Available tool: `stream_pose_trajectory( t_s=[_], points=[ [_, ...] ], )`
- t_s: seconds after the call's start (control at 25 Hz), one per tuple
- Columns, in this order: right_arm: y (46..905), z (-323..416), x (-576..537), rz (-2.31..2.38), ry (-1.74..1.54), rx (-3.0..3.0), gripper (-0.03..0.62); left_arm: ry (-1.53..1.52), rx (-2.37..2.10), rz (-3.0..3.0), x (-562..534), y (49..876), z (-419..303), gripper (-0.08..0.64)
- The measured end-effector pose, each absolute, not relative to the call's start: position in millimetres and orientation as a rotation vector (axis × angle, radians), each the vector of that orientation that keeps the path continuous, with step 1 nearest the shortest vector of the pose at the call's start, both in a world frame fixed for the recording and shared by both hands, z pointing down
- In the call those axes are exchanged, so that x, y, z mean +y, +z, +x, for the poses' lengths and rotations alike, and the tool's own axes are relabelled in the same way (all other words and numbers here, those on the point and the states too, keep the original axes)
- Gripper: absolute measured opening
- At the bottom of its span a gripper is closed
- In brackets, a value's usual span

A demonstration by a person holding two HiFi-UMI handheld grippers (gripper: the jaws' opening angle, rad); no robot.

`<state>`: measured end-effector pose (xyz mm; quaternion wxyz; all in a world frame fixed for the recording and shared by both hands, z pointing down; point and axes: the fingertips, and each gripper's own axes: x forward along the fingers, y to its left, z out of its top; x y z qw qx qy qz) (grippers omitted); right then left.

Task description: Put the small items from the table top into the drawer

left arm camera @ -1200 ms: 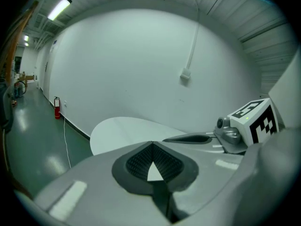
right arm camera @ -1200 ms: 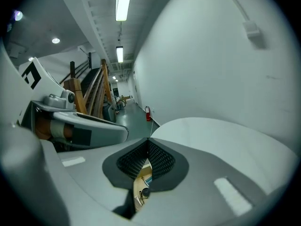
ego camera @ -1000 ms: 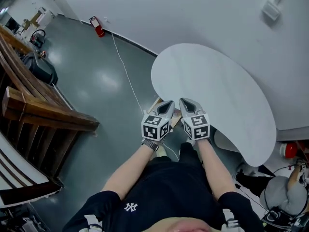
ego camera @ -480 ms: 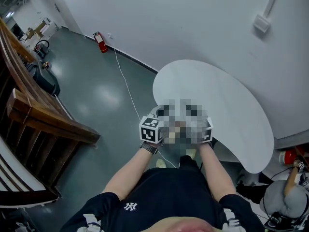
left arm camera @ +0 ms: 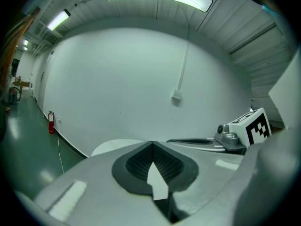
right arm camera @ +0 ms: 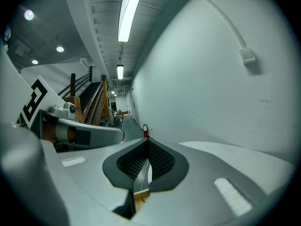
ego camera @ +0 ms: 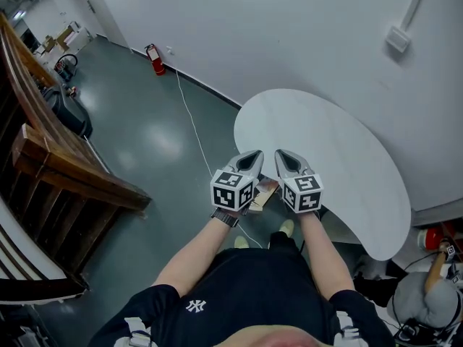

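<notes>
A white kidney-shaped table (ego camera: 340, 157) stands against the wall; its top shows as plain white. My left gripper (ego camera: 256, 155) and right gripper (ego camera: 279, 153) hang side by side over the table's near left edge, tips pointing at it. Both are shut with nothing between the jaws. In the left gripper view the left gripper (left arm camera: 151, 143) has its pads pressed together, and the right gripper's marker cube (left arm camera: 249, 126) shows beside it. The right gripper (right arm camera: 147, 141) looks the same in its own view. A brown wooden piece, perhaps the drawer (ego camera: 265, 191), peeks out below and between the grippers.
Grey floor lies left of the table, with a white cable (ego camera: 192, 121) running to a red fire extinguisher (ego camera: 153, 58) at the wall. Wooden beams (ego camera: 72, 176) fill the left side. A wall box (ego camera: 399, 40) hangs above the table. Gear and a red object (ego camera: 434, 237) sit at lower right.
Both grippers stay shut and close together at the table's near edge. The head view has shifted a little, so the table sits slightly lower and further right.
</notes>
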<state>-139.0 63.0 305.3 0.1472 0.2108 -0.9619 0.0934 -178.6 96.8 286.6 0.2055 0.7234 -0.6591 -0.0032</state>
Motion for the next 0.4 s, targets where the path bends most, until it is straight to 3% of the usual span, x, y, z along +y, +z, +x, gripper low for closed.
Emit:
stream_pose_trajectory(
  t_s=[0.4],
  points=[
    [309.1, -134.9, 61.9, 0.614, 0.282, -2.764, 0.025, -0.017, -1.836, 2.013, 97.9, 291.4, -173.1, 0.000]
  ],
)
